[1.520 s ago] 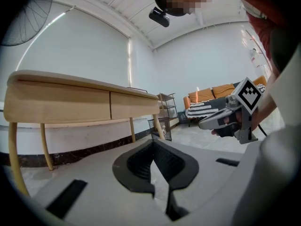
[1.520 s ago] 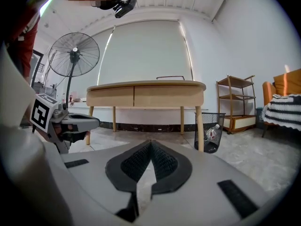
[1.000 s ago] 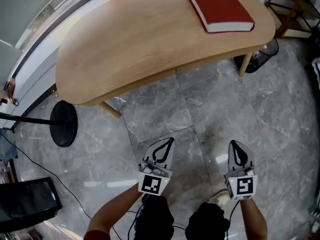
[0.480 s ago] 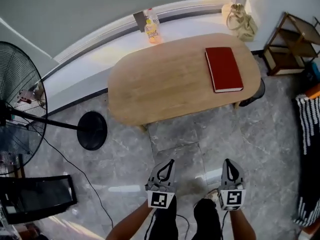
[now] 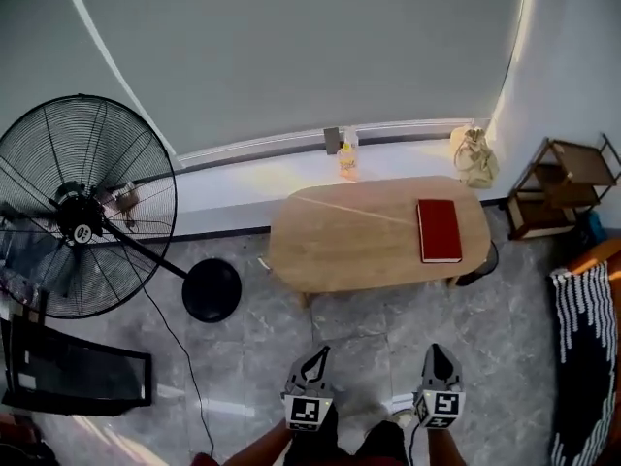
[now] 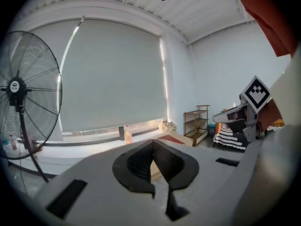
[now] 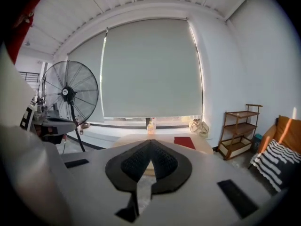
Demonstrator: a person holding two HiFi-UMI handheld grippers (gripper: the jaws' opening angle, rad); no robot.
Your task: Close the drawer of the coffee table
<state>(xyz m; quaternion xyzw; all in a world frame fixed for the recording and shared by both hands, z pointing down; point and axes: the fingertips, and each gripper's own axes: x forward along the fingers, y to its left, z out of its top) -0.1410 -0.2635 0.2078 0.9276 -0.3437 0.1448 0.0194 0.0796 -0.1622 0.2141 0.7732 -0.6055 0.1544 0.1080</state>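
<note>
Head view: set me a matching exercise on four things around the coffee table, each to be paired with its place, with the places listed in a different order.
Things:
1. red book
2. fan
3. bottle
4. wooden shelf

Places:
A. on the window ledge behind the coffee table
B. standing on the floor, left of the coffee table
C. lying on the right part of the tabletop
D. standing on the floor, right of the coffee table

Pairs: 1-C, 2-B, 3-A, 4-D
</note>
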